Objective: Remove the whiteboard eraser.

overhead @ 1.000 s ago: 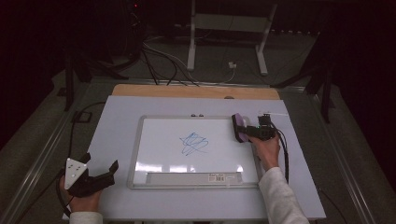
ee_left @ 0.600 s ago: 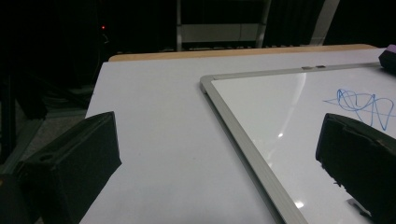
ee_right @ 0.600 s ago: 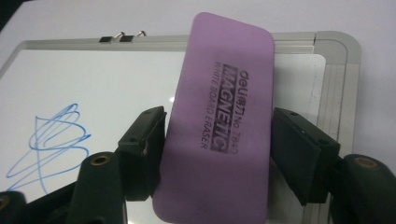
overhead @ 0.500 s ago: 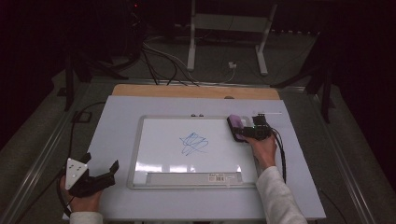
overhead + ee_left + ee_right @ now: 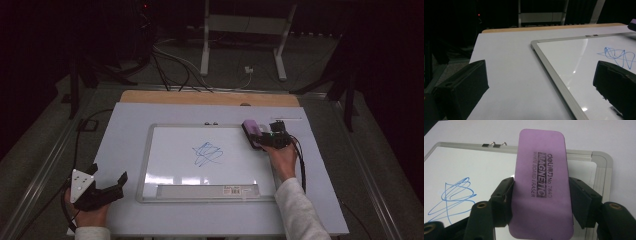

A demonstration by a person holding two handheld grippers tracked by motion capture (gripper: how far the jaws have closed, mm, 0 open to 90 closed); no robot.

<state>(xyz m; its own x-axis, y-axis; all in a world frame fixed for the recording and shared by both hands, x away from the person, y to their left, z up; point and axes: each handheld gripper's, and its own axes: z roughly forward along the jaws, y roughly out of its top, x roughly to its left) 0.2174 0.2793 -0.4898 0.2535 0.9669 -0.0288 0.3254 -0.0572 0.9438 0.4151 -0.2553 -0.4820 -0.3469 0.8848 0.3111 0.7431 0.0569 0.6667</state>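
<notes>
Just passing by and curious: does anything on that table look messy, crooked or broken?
Nothing broken or spilled. The one mess is a blue scribble mid whiteboard; the right gripper holds a purple eraser at the board's far right corner.

The whiteboard point(image 5: 215, 160) lies in the middle of the table point(image 5: 125, 120). A scribble point(image 5: 207, 153) sits on the whiteboard, near its centre. The eraser point(image 5: 252, 133) is over the whiteboard's far right corner, to the right of the scribble, clamped between the jaws of the right gripper point(image 5: 265, 139). The left gripper point(image 5: 107, 187) rests on the table to the left of the whiteboard, near its near left corner, apart from the frame.
</notes>
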